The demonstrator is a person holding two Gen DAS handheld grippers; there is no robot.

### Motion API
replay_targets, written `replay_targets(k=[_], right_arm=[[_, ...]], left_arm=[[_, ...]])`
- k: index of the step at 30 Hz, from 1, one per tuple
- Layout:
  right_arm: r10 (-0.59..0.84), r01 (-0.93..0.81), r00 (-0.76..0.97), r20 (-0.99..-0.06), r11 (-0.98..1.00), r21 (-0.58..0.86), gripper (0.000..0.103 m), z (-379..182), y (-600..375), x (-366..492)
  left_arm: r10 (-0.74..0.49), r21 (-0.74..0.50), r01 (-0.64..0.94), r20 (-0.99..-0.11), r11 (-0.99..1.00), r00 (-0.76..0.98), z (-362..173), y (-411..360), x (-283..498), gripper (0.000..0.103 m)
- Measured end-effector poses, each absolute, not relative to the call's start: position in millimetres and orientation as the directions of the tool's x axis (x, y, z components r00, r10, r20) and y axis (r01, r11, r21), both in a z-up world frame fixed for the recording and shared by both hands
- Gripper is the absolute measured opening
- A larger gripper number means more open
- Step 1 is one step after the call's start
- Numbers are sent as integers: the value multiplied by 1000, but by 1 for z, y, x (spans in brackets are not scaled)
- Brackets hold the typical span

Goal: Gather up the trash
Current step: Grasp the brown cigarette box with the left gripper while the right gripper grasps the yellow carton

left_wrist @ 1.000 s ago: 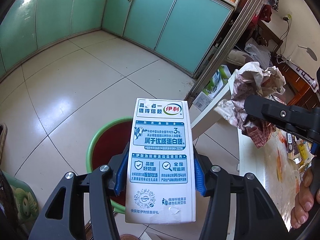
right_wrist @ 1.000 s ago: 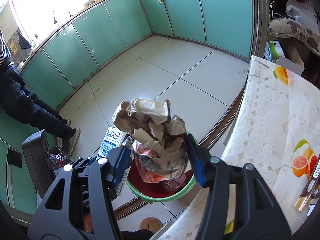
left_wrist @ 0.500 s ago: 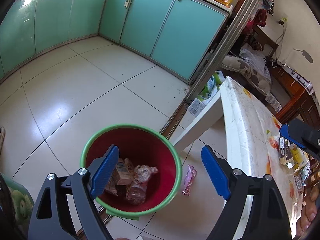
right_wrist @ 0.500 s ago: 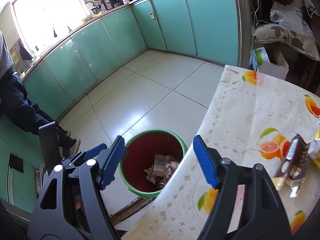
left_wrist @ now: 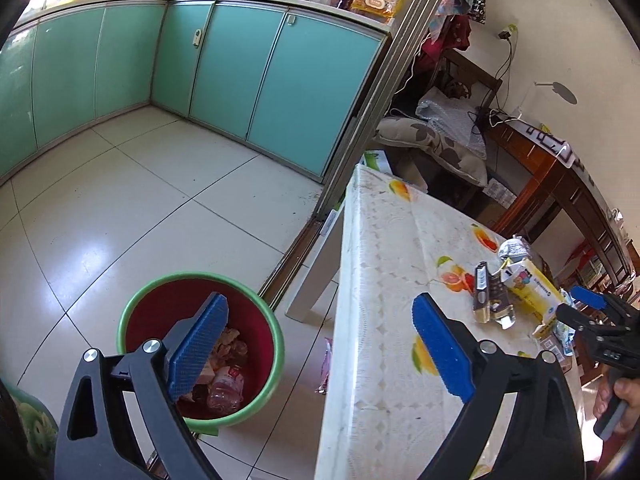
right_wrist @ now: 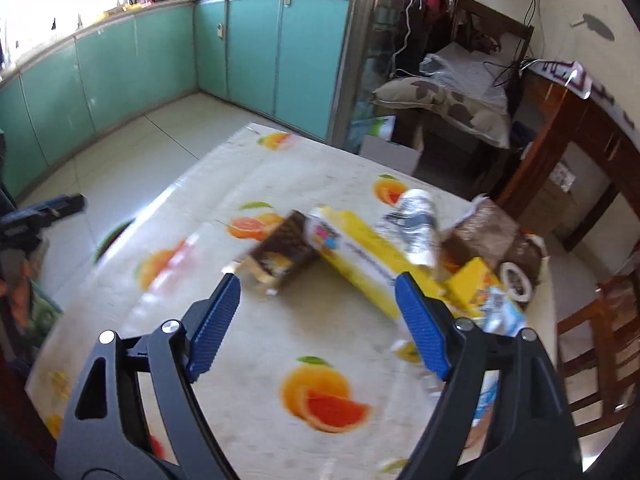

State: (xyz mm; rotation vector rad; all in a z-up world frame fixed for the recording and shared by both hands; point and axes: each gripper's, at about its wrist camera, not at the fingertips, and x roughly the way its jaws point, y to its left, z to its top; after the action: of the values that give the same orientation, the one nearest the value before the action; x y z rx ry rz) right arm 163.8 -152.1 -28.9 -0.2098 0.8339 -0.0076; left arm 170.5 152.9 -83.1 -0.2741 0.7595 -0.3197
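A green-rimmed red bin (left_wrist: 272,332) stands on the floor beside the table and holds cartons, crumpled paper and a plastic bottle. My left gripper (left_wrist: 320,348) hangs above the gap between bin and table; its jaws are opening and nothing is between them. My right gripper (right_wrist: 316,320) is over the fruit-print table (right_wrist: 256,360), jaws opening and empty. Just beyond it lie a brown wrapper (right_wrist: 284,252), a long yellow carton (right_wrist: 360,260), a crumpled silver wrapper (right_wrist: 416,224) and a brown bag (right_wrist: 488,232). The same pile shows in the left wrist view around the yellow carton (left_wrist: 532,288).
A pink wrapper (left_wrist: 326,364) lies on the floor between bin and table leg. Teal cabinets (left_wrist: 240,80) line the far walls. A wooden chair (right_wrist: 600,340) stands at the table's right end, and a dark wooden sideboard (left_wrist: 568,192) runs behind. A hand (left_wrist: 616,400) holds the right gripper.
Both grippers let go over the bin: the milk carton and the crumpled paper now lie inside. Both rose and swung right toward the table, jaws wider.
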Motion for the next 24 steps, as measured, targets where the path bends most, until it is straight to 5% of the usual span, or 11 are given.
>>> replay_targets(k=[9, 10, 13, 15, 19, 24], right_arm=[[-256, -168, 566, -784, 895, -413, 80, -71, -187, 196], [-272, -178, 560, -782, 883, -435, 57, -77, -185, 197], [-300, -177, 583, -755, 860, -479, 37, -78, -179, 188], [-197, -171, 609, -769, 913, -369, 12, -60, -184, 173], [-29, -77, 675, -737, 991, -110, 11, -31, -210, 137], [66, -59, 644, -762, 998, 37, 11, -42, -226, 121]], left_arm=[[-437, -297, 321, -608, 900, 663, -57, 80, 156, 95], [-436, -290, 325, -615, 900, 657, -58, 71, 156, 95], [-454, -274, 365, -616, 890, 644, -59, 51, 151, 95], [-455, -246, 392, -617, 886, 642, -60, 37, 149, 95], [-465, -214, 434, -622, 875, 630, -67, 11, 151, 95], [-491, -244, 454, -655, 857, 574, -77, -25, 169, 95]])
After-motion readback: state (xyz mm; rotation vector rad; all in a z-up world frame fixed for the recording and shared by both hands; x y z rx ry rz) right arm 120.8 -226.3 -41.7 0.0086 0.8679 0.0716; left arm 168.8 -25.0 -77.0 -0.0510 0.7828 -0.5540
